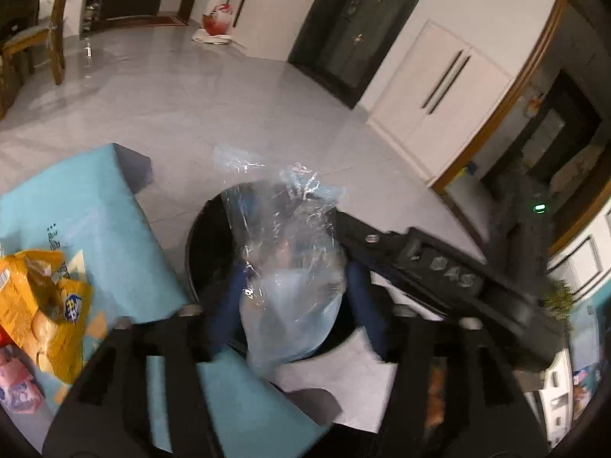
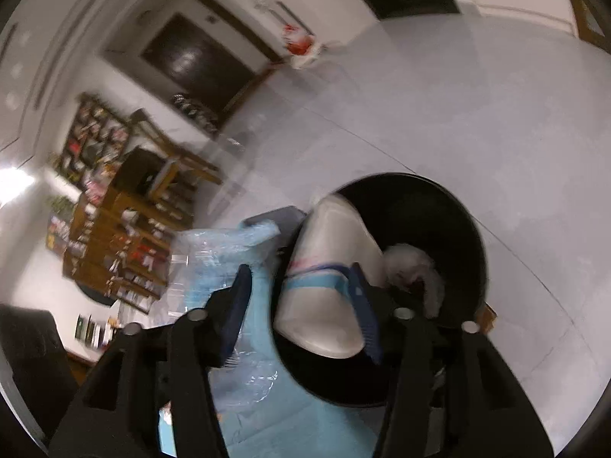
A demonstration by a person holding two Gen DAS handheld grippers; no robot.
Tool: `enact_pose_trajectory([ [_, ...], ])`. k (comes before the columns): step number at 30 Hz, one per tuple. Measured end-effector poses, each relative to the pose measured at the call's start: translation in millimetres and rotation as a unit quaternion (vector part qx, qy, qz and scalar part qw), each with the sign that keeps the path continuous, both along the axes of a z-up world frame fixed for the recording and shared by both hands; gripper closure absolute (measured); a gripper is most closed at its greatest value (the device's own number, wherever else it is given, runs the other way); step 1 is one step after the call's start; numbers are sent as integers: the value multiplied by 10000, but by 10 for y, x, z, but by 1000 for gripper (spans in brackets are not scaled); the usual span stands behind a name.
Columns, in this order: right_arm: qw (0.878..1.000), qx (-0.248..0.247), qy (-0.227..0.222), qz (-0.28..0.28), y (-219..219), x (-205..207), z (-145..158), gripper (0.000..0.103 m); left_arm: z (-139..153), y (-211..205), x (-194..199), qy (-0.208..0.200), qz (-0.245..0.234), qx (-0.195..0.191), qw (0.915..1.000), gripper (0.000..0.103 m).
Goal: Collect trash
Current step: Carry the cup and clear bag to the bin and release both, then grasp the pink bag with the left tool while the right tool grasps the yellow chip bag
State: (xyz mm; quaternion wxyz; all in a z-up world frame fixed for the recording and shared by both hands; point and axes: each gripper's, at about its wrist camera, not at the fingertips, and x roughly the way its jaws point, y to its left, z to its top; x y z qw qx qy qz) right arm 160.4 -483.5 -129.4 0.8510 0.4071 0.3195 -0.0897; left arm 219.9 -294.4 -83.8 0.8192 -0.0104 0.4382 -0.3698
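Note:
A clear crumpled plastic bag (image 1: 290, 248) hangs between the blue fingers of my left gripper (image 1: 296, 278), over the mouth of a black trash bin (image 1: 198, 236). The pads stand wide and do not press it. In the right wrist view a white paper cup (image 2: 332, 236) with a blue and pink stripe lies tilted between the fingers of my right gripper (image 2: 299, 271), over the same bin (image 2: 439, 210). It leans on the right pad, and a gap shows at the left pad. A crumpled white tissue (image 2: 416, 267) lies inside the bin. The plastic bag (image 2: 214, 259) shows beside the left finger.
A table with a teal cloth (image 1: 76, 198) stands against the bin. On it lie a yellow snack bag (image 1: 42, 294) and a pink packet (image 1: 15, 381). The right tool's black housing (image 1: 439, 263) crosses the bin's right side. Across the grey tiled floor sits a red bag (image 1: 217, 19).

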Motion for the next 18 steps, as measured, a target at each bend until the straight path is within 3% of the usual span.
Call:
enact_pose_trajectory([
  [4,9995,195,-24,-235,-118,-31,-9,42,-188,-4,45,89,87,131,9998,31],
  [10,9996,265,-105,13,41,-20,25,41,-345,398,33,320,467,122,9983,26],
  [18,9927,-39,-332,1158,597,230,167,38,-291,1415,-275,306,1164,-230,9925,19],
])
